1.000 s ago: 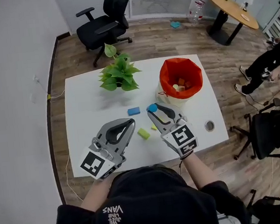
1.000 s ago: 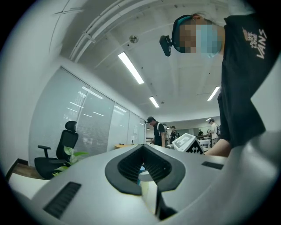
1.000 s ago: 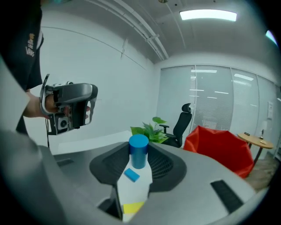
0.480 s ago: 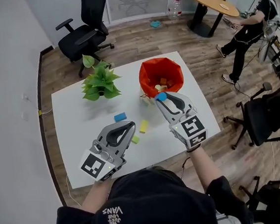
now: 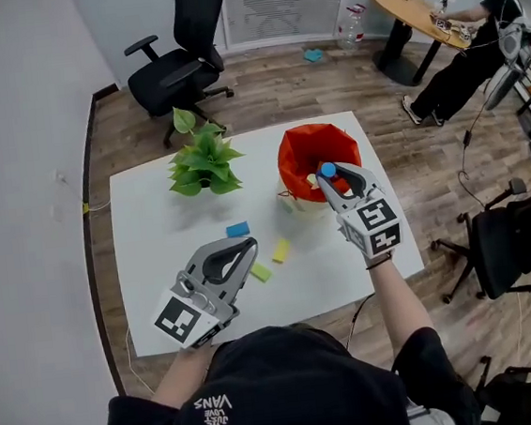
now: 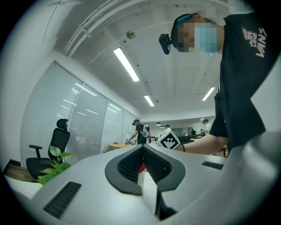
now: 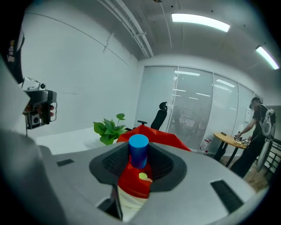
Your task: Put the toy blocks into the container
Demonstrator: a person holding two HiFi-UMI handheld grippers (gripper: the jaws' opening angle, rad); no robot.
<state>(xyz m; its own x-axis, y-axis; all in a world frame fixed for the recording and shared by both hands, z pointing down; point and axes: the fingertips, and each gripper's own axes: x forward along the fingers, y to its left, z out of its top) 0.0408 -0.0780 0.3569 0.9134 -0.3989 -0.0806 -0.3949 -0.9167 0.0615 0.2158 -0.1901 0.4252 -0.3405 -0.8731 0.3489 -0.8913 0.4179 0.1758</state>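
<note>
Holding a blue cylinder block (image 5: 327, 168) upright in the right gripper (image 5: 328, 174), pinched between ribbed dark pads at centre right of the head view, seemingly just over the near edge of the container (image 5: 298, 147). For a clean drop: carry a little further toward the upper left of that view until well inside the rim. Keep the cylinder's axis upright, then spread the jaws fully, not halfway, against the risk of a smooth round side rolling along a pad and clinging. Avoid dipping into the liner: thin, crinkled red plastic film by the look of it, folded over a pale rounded bin, likely to snag or sag under a push. Left gripper (image 5: 248, 245) low at lower left of centre, tips pressed together on nothing, just beside a lime block (image 5: 261, 272). Left to collect from the smooth matt white worktop (image 5: 158, 265): that lime block, a yellow block (image 5: 281, 249) and a flat blue block (image 5: 238, 229). All small, hard-looking and flat-faced, so probably easier to pinch across parallel sides than the cylinder. Leafy potted plant (image 5: 202, 162) well apart at upper left, no obstacle to the drop.
</note>
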